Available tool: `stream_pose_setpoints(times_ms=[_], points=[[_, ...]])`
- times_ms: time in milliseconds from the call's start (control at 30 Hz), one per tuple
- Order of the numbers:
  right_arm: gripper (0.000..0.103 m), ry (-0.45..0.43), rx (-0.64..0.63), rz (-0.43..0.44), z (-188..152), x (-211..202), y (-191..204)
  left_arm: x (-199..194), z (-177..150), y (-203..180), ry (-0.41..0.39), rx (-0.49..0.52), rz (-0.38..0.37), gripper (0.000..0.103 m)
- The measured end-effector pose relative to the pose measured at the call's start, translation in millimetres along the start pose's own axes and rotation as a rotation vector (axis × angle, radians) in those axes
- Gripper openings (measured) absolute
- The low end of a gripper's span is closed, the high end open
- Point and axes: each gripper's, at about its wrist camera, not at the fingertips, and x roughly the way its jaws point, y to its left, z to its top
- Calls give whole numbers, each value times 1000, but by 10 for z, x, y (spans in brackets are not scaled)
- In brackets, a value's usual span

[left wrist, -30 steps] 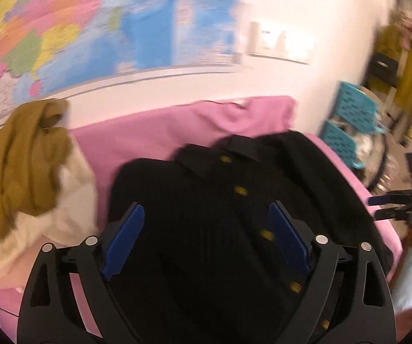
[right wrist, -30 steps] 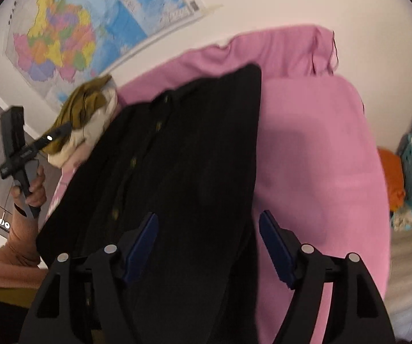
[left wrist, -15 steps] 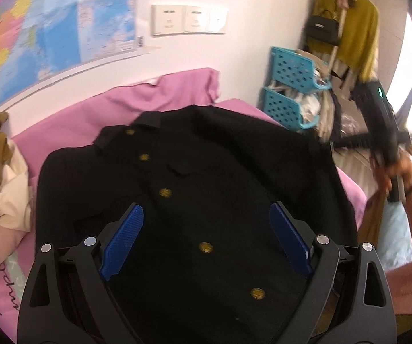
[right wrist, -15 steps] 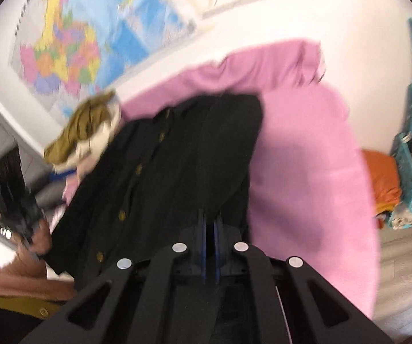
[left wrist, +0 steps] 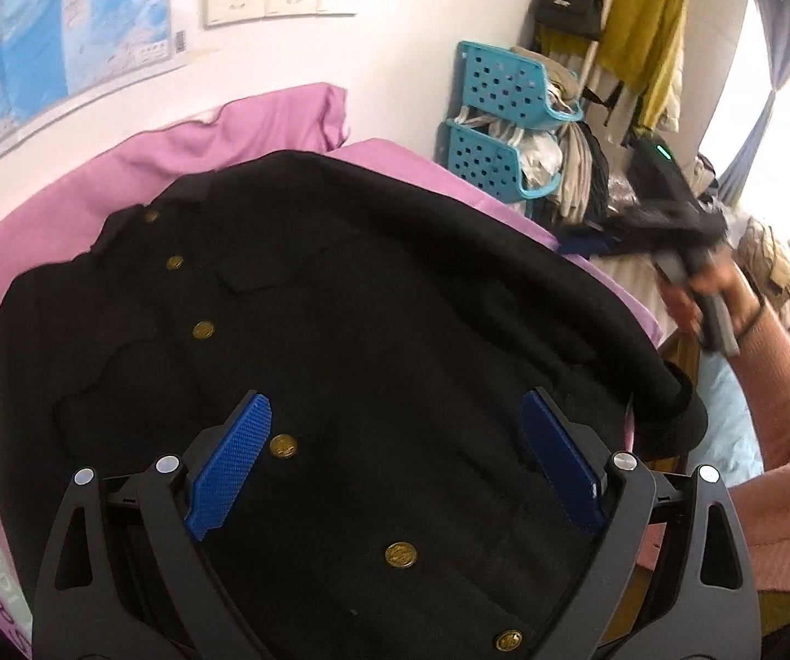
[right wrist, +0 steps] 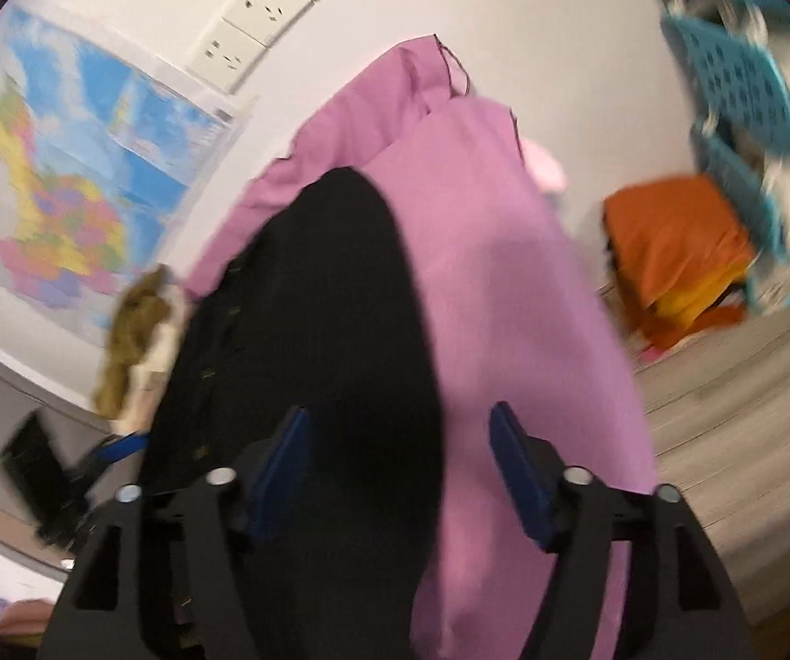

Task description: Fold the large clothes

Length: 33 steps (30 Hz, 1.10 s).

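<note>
Left tool [left wrist: 395, 462] spread wide over the coat [left wrist: 340, 330], pinching nothing. Right tool [right wrist: 400, 462] has just reopened, spread over the folded sleeve edge, nothing held. Coat lies buttoned, face up on the pink bed [right wrist: 505, 275]. Looks thick, heavy, floppy: grip hem or shoulder seams, not buttons.

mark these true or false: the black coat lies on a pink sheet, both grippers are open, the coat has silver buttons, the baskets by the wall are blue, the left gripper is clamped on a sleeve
1. The black coat lies on a pink sheet: true.
2. The left gripper and right gripper are both open: true.
3. The coat has silver buttons: false, the buttons are gold.
4. The baskets by the wall are blue: true.
5. The left gripper is clamped on a sleeve: false, its jaws stand wide apart over the coat front, gripping nothing.
</note>
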Motion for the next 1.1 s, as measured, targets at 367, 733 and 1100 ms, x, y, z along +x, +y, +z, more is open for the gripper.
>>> stream_pose_setpoints(times_ms=[367, 733, 1100], points=[[66, 58, -111, 54, -936, -241, 285, -29, 51, 246, 0, -101, -36, 91], [12, -27, -122, 25, -805, -459, 387, -104, 40, 137, -4, -61, -26, 92], [8, -111, -191, -88, -342, -778, 572, -357, 43, 262, -62, -88, -11, 92]])
